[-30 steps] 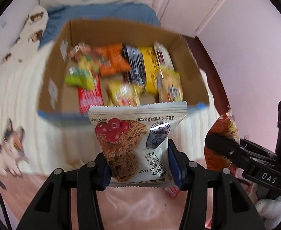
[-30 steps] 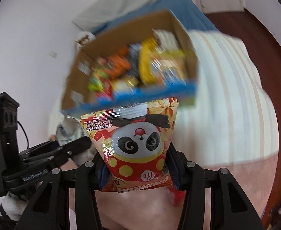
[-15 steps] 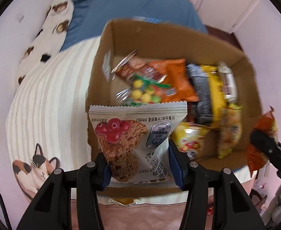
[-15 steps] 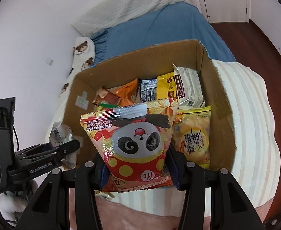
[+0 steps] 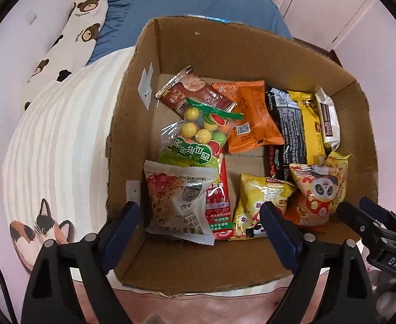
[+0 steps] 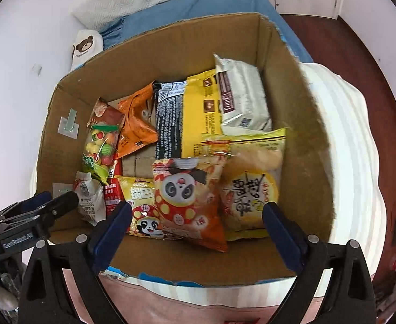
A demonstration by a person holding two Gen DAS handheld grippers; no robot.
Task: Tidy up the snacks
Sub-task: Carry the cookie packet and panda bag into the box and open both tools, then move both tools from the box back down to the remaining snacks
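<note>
Both grippers, left (image 5: pixel 200 226) and right (image 6: pixel 196 228), spread wide, holding nothing; box (image 5: pixel 251 51) holds maybe eleven snacks; two panda bags (image 6: pixel 189 191) at 6 o'clock.

Bed (image 5: pixel 57 145) w/ striped blanket carries cardboard box (image 5: pixel 224 54), bear pillow (image 5: pixel 71 35).

The white oat cookie packet (image 5: pixel 180 202) lies in the cardboard box's (image 5: pixel 224 51) near-left corner; the orange panda snack bag (image 6: pixel 189 199) rests atop yellow packets near-right.
</note>
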